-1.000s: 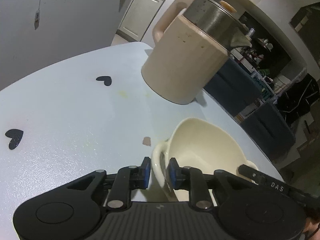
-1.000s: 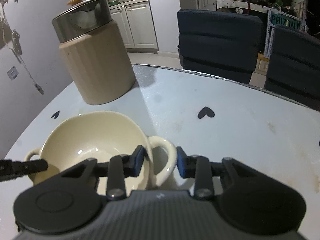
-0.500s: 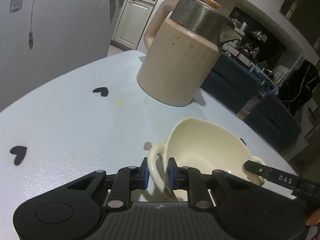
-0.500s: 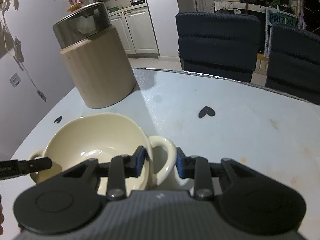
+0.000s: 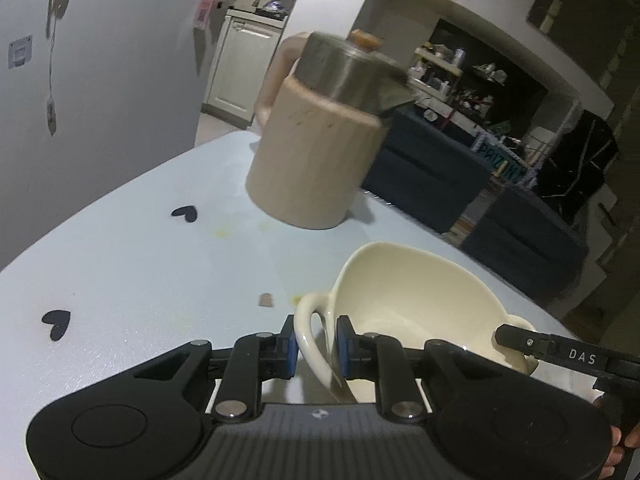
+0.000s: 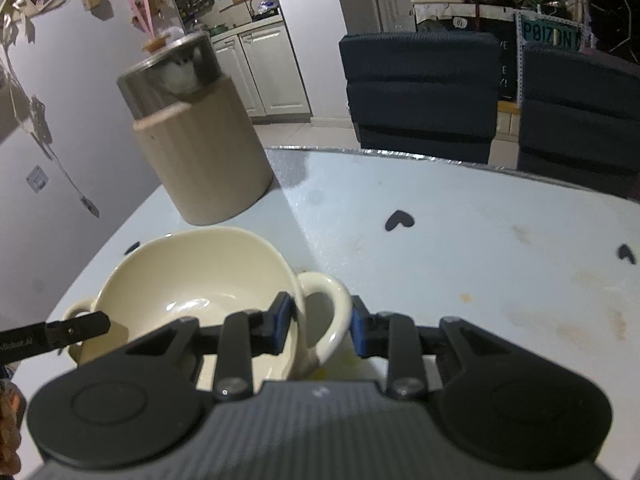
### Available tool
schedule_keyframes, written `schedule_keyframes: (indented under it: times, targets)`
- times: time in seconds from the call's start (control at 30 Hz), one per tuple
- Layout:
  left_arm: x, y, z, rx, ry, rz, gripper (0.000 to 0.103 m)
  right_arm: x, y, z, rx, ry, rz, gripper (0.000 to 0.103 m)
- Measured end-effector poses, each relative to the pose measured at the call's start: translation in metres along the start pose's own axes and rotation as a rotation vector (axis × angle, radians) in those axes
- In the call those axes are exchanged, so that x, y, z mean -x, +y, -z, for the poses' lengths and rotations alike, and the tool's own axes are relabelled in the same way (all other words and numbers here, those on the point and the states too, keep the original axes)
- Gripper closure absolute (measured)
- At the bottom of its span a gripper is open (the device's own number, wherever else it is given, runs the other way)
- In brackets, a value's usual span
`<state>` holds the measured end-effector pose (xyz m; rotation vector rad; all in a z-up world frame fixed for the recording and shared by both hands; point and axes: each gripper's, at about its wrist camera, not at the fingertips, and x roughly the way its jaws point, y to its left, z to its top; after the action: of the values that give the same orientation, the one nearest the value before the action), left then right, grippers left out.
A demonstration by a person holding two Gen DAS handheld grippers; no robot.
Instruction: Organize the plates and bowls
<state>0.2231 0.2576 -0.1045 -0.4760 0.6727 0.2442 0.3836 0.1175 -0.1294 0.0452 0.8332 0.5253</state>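
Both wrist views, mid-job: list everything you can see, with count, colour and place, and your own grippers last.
Cream ceramic bowl with two loop handles: 1, cream, on the near table, held at both handles.
Beige ribbed kettle with steel lid: 1, beige and steel, at the table's far edge, behind the bowl.
Pale blue table: 1, pale blue, stained, under everything.
Black heart stickers: at least 3 per view, black, scattered on the table.
Dark blue chairs: 2, beyond the table's far edge.
White kitchen cabinets: white, background.
Left gripper: black with blue pads, closed on one bowl handle.
Right gripper: black with blue pads, straddling the other handle; contact unclear.
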Motion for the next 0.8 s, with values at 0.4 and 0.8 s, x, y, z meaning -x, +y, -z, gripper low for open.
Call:
schedule_keyframes:
  times: [0.4,0.8]
  targets:
    - [0.101,-0.066,-0.003,-0.119,-0.045,0.094,0.082,0.145,-0.009,0.013,-0.071,-0.105,-0.003,0.072]
    - [0.149,-0.114,0.033,-0.229,0.027,0.235,0.081,0.274,-0.034,0.071,-0.134,-0.163,0.052,0.074]
